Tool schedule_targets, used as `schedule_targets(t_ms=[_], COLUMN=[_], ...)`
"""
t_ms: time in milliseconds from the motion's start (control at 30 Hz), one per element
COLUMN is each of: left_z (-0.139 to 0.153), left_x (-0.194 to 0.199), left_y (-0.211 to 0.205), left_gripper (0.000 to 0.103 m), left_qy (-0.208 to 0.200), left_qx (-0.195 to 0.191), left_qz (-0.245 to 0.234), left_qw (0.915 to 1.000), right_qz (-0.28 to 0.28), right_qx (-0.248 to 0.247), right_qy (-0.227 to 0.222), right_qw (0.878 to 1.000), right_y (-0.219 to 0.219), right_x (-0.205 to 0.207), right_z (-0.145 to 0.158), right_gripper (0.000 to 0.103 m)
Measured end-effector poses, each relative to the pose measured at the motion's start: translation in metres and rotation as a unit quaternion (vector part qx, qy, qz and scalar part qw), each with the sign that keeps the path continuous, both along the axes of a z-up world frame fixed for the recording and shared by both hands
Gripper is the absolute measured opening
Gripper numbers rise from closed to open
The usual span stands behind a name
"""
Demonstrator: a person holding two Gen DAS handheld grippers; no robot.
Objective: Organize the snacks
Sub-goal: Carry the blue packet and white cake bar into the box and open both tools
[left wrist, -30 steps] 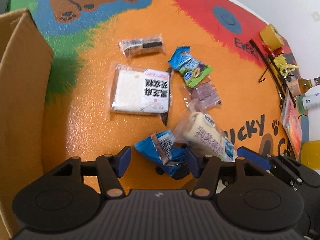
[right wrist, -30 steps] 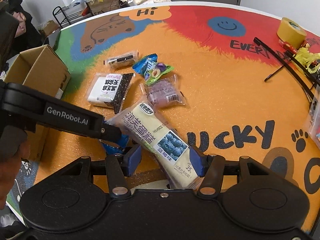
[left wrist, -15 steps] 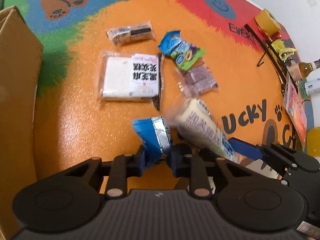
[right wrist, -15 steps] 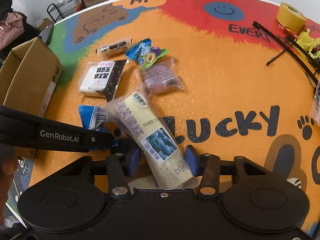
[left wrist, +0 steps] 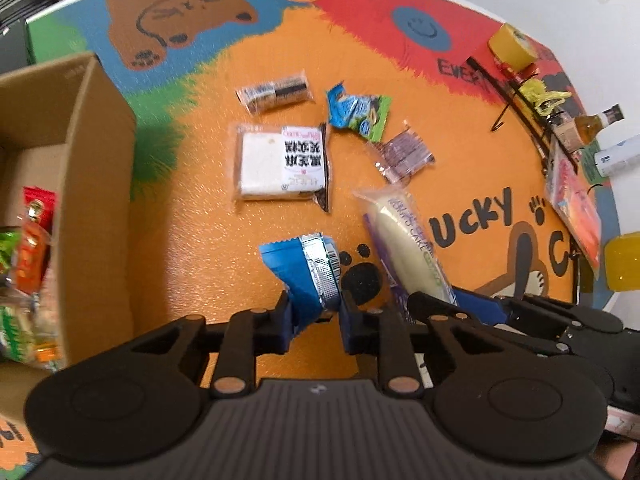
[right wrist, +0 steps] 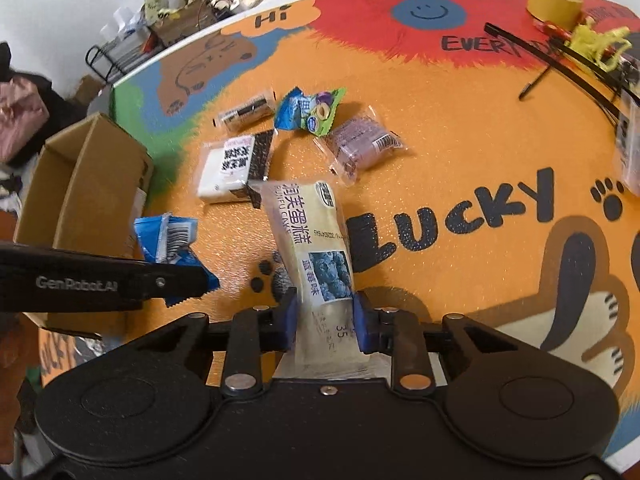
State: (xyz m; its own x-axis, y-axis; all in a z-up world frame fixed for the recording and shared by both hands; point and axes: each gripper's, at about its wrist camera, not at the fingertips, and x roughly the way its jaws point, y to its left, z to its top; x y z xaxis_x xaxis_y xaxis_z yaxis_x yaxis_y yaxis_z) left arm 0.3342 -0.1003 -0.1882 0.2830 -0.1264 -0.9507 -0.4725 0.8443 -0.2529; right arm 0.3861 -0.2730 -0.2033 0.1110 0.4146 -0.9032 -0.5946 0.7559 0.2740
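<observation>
My left gripper (left wrist: 314, 312) is shut on the lower end of a blue foil snack packet (left wrist: 304, 272), which hangs lifted above the orange mat. My right gripper (right wrist: 325, 316) has its jaws closing on a long blueberry cake packet (right wrist: 308, 240); both pads press its sides near the clear end. The cake packet (left wrist: 404, 240) is tilted up off the mat. On the mat beyond lie a white bread packet (left wrist: 280, 164), a small dark bar (left wrist: 274, 90), a blue-green packet (left wrist: 358, 112) and a purple packet (left wrist: 406, 156). An open cardboard box (left wrist: 96, 200) stands at the left.
The box holds several snack packets (left wrist: 32, 240). At the mat's far right are a yellow tape roll (left wrist: 512, 46), black sticks (left wrist: 516, 96), bottles (left wrist: 596, 124) and a flat orange packet (left wrist: 576, 208). Clutter and a wire rack (right wrist: 116, 56) lie beyond the table's left edge.
Both grippers went from open around their packets to closed on them. The left gripper rose with the blue packet, bringing the box interior into view. The cake packet swung upright between the right pads.
</observation>
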Motion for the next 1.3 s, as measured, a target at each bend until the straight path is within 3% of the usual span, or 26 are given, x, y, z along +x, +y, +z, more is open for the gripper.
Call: schedule_targets(t_ms=[333,633,900,1300], left_z=[0.034,0.060,0.085,0.098], left_x=[-0.018,-0.052,-0.088,-0.124], left_y=[0.026,0.064,0.100,0.152], left_gripper=[0.022,0.022,0.022,0.022], left_qy=[-0.030,-0.056,-0.083,-0.106], left_qx=[0.001,0.000,0.005,0.012], left_qz=[-0.016,-0.053,-0.079,-0.085], left_qw=[0.9994,0.9970,0.9934,0.9907], right_qz=[-0.058,-0.122,-0.142,-0.173], right_qx=[0.021,0.022,0.036,0.052], right_qy=[-0.006,-0.030,-0.055,-0.070], right_qw=[0.998,0.992,0.988,0.981], right_y=[0.009,0.038,0.073,0.108], right_x=[-0.018,-0.060,-0.099,-0.143], right_z=[0.022,0.047,0.074,0.092], right_gripper=[0.024,0.024,0.024,0.024])
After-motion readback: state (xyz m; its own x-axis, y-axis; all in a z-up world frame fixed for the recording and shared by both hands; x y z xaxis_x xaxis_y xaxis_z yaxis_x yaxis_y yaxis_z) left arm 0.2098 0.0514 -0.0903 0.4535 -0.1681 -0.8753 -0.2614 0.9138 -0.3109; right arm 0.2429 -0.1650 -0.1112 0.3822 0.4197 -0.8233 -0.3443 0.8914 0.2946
